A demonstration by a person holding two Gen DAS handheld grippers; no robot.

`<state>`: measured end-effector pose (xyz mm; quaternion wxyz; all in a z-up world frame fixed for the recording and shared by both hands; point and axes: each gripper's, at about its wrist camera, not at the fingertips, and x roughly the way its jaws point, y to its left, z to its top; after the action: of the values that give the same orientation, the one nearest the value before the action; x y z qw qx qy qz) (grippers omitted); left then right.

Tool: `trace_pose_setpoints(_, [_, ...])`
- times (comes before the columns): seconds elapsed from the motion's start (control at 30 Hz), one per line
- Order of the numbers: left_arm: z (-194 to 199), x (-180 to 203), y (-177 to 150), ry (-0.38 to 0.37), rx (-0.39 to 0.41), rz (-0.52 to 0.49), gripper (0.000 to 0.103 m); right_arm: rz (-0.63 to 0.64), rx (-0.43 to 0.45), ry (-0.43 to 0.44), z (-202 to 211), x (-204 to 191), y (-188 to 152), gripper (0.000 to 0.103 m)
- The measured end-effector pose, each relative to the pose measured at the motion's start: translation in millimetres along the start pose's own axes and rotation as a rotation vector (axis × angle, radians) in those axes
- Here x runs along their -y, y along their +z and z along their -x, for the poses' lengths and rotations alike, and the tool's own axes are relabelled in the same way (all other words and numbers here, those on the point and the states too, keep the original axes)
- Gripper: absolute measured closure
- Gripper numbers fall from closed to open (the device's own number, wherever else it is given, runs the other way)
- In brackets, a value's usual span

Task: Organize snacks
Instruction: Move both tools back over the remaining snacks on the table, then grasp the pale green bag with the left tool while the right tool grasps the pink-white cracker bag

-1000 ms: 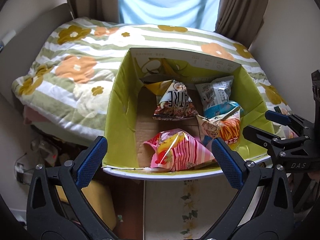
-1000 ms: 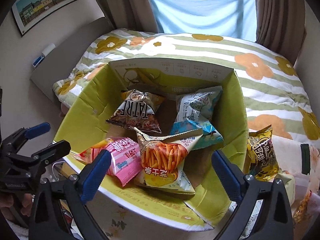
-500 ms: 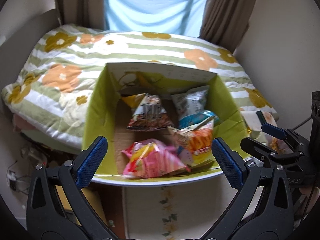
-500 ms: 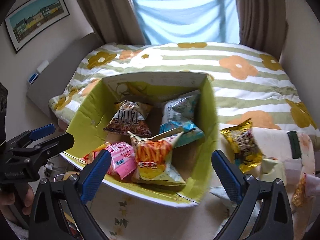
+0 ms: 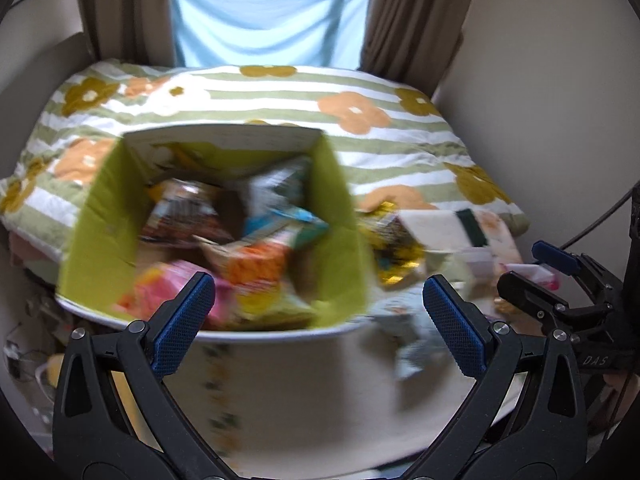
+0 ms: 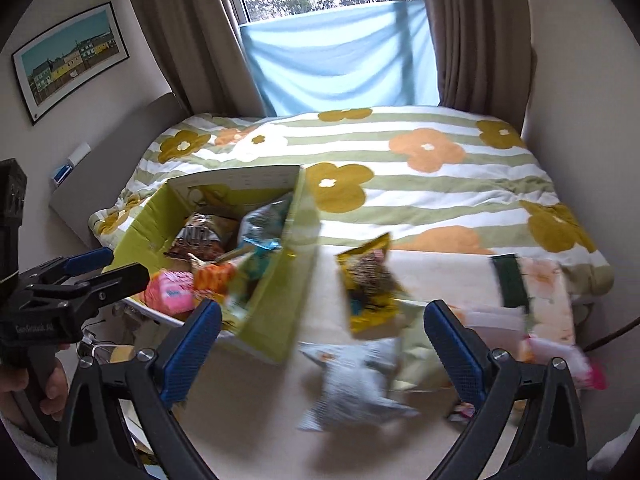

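Note:
A green-lined cardboard box [image 5: 100, 216] [image 6: 276, 292] sits at the table's left and holds several snack bags, among them a pink one [image 5: 160, 292] and an orange fries bag [image 5: 256, 268]. To the box's right a yellow-gold snack bag [image 6: 370, 288] [image 5: 394, 248] lies on the table, with a pale grey bag [image 6: 352, 384] nearer to me. My left gripper [image 5: 318, 322] is open and empty in front of the box. My right gripper [image 6: 322, 342] is open and empty above the grey bag. Both views are motion-blurred.
The round pale table [image 5: 304, 392] stands against a bed with a green-striped flowered quilt [image 6: 400, 184]. More packets and a pink wrapper [image 6: 560, 356] lie at the table's right. Curtains and a window are behind the bed. A hand [image 6: 48, 384] holds the left gripper.
Both grippers have pulled back and swung right, away from the box. The loose bags on the table to the box's right have come into view. Both stay open.

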<state>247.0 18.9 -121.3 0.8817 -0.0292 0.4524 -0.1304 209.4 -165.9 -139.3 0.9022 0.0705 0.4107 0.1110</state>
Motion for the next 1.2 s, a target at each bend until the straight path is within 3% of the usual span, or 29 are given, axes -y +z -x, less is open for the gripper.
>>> trace_pose_setpoints(0.13, [-18,64,-10,-0.023,-0.025,-0.044,0.0,0.035,-0.074,-0.048,16,43,-10,0.002])
trace_pose_setpoints(0.33, [-48,137,-20,-0.066,-0.061,-0.037,0.0,0.086,-0.05,-0.118,51,108,-29,0.002])
trace_pose_setpoints(0.47, [-70,171,-28,-0.078,-0.102,-0.011,0.0,0.083,-0.057,-0.135,65,147,-37,0.002])
trace_pose_setpoints(0.6, [-97,196,-35,-0.044,-0.151,-0.033,0.0,0.084,-0.081,-0.176,65,175,-48,0.002])
trace_pose_setpoints(0.8, [-134,206,-41,-0.015,-0.223,-0.052,0.0,0.068,-0.117,-0.182,52,209,-62,0.002])
trace_pose_setpoints(1.2, [-198,212,-45,0.049,-0.321,-0.118,0.0,0.14,-0.19,-0.158,-3,231,-77,0.002])
